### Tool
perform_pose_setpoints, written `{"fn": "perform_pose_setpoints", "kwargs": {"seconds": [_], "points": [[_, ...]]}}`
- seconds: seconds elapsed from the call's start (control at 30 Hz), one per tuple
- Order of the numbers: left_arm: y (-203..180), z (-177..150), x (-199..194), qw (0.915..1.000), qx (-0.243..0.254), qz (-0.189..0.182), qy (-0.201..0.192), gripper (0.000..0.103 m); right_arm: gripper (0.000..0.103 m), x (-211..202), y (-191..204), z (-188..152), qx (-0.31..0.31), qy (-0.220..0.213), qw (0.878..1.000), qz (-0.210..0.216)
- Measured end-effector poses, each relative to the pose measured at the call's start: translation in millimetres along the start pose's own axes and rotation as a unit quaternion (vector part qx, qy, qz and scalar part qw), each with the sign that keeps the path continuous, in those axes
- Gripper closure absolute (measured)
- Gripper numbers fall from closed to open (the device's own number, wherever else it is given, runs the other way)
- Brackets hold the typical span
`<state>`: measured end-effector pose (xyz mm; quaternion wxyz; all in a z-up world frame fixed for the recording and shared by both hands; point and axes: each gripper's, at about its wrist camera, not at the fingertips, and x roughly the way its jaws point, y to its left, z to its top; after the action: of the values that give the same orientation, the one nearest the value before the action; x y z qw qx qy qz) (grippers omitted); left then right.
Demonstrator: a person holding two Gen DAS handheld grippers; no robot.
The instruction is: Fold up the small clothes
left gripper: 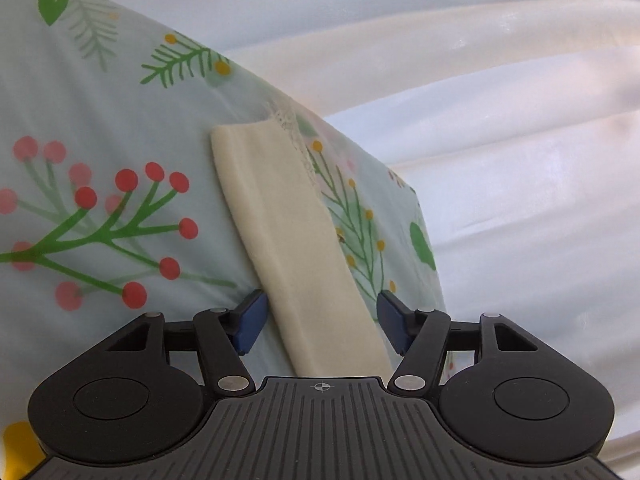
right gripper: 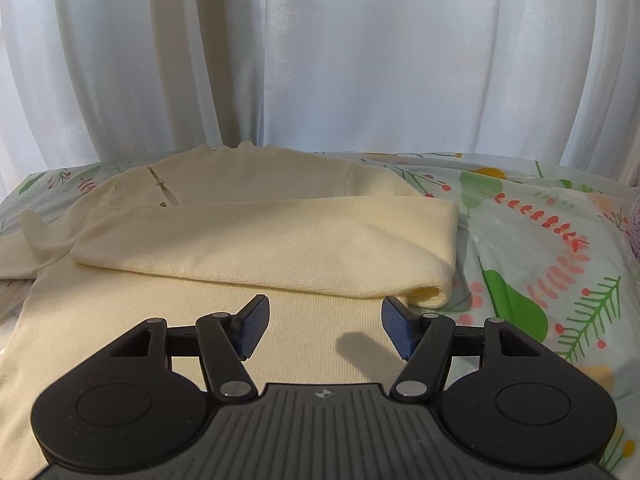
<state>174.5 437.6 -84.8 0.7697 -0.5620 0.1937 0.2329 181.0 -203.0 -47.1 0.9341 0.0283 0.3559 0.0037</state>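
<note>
Your left gripper (left gripper: 318,326) was open, its two blue pads (left gripper: 251,324) set wide apart on either side of a cream sleeve (left gripper: 288,216). The sleeve passed between the pads without touching them, and nothing was clamped. It lay flat on the flowered cloth (left gripper: 100,128) and ran away from you toward a lace cuff (left gripper: 290,128) at its far end. Beyond the edge of the cloth hung a white curtain (left gripper: 500,100).

Your right gripper (right gripper: 324,330) was open too, with a clear gap between its blue fingers (right gripper: 396,330). It held nothing and hovered over the lower body of the cream sweater (right gripper: 304,344); a small dark shadow lay on the knit between the fingers. Just beyond the fingertips, the other sleeve (right gripper: 280,240) was folded across the body of the sweater, from the right edge toward the left. At the right end it made a rounded fold that reached a little past the sweater's side. Farther away you could see the neck of the sweater, with a small slit opening (right gripper: 162,190). The sweater lay flat on the same flowered cloth (right gripper: 540,240), which showed to its right. Behind everything hung the white curtain (right gripper: 320,60).
</note>
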Motion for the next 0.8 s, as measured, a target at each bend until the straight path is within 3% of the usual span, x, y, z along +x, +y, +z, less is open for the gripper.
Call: {"fn": "perform_pose_setpoints", "kwargs": {"seconds": [0.13, 0.2, 0.3, 0.4, 0.47, 0.57, 0.63, 0.73, 0.8], "points": [[9, 11, 10, 0.9991, -0.035, -0.022, 0.003, 0.056, 0.041, 1, 1, 1, 0.015, 0.007, 1.0, 0.012], [14, 16, 18, 0.9985, -0.05, -0.018, 0.006, 0.075, 0.042, 2, 2, 1, 0.014, 0.01, 1.0, 0.008], [19, 19, 26, 0.9976, -0.065, -0.023, 0.012, 0.092, 0.045, 2, 3, 0, 0.01, 0.011, 1.0, 0.004], [23, 21, 30, 0.9975, -0.064, -0.027, 0.012, 0.094, 0.045, 1, 3, 0, 0.012, 0.009, 1.0, 0.002], [16, 19, 26, 0.9992, -0.035, -0.019, 0.004, 0.095, 0.046, 0, 2, 0, 0.014, 0.006, 1.0, 0.0], [-19, 8, 18, 0.9968, 0.077, -0.006, -0.018, 0.095, 0.046, -1, -1, 0, 0.021, 0.005, 1.0, -0.002], [-50, -8, 11, 0.9877, 0.152, -0.03, -0.019, 0.095, 0.046, -1, -2, -1, 0.025, 0.004, 1.0, -0.003], [-101, -44, 2, 0.9656, 0.247, -0.083, -0.004, 0.095, 0.047, -4, -3, -1, 0.034, 0.001, 0.999, -0.001], [-142, -85, -5, 0.9369, 0.317, -0.145, 0.029, 0.095, 0.047, -6, -4, -1, 0.036, -0.004, 0.999, 0.002]]}}
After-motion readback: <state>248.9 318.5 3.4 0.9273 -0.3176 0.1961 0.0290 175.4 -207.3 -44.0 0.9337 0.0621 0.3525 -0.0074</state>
